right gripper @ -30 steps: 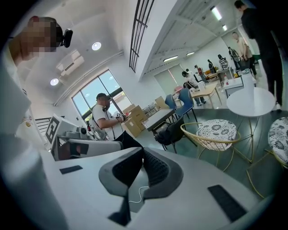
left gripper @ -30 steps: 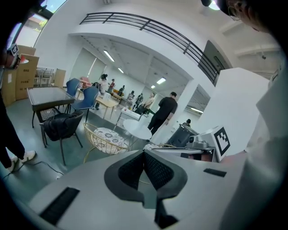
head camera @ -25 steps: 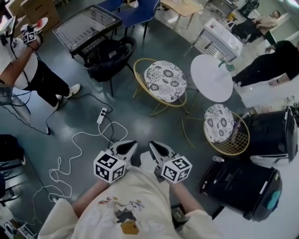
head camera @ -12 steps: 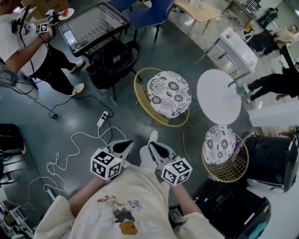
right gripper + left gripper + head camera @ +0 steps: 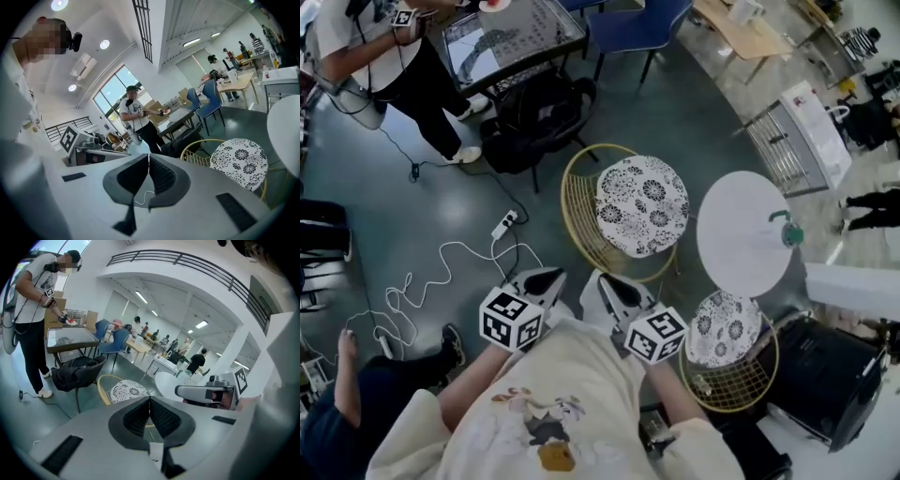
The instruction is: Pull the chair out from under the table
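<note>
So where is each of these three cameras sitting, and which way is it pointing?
Head view: on the person's head, looking steeply down at the floor, the patterned chair left of the round table; shows their shirt, left gripper and right gripper.
Left gripper view: on the left gripper, looking along its shut jaws toward the round table; the right gripper shows at right.
Right gripper view: on the right gripper, looking along its shut jaws toward a window; the left gripper shows at left.
Shared: all three see that patterned chair.
</note>
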